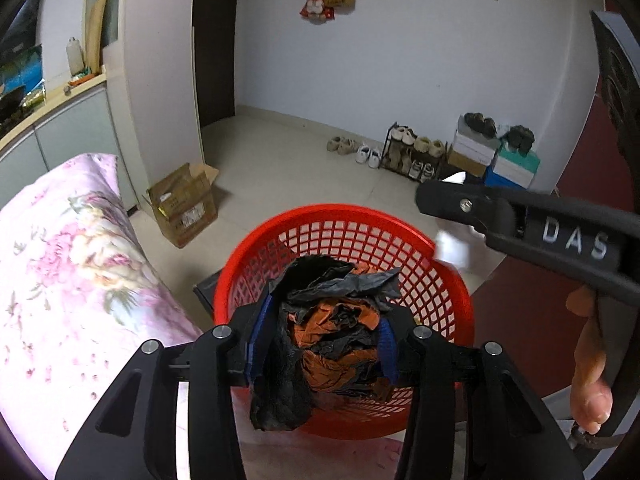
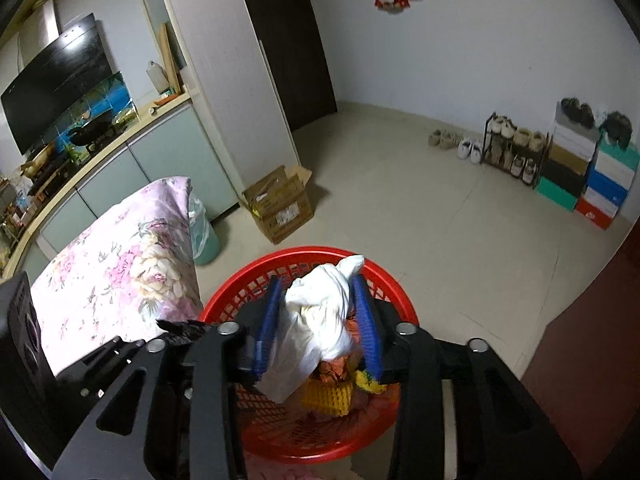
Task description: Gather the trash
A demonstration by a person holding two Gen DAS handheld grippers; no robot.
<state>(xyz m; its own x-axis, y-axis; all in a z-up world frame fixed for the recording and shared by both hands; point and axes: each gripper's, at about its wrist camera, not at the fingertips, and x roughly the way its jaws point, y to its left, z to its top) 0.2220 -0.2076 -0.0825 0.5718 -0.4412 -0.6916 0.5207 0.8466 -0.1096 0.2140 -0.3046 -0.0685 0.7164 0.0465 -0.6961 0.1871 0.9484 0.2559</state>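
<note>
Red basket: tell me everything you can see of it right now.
The red basket is round, plastic-looking, with lattice walls and a solid rim. It stands upright on the pale floor beside the floral cushion. Inside lie a yellow lattice piece and orange scraps. Both held bundles hang over its opening; whether they touch it is unclear.

Dim flat indoor light, soft shadows, heavy fisheye bending plus dark corners, slight motion blur, cool bluish cast overall.
</note>
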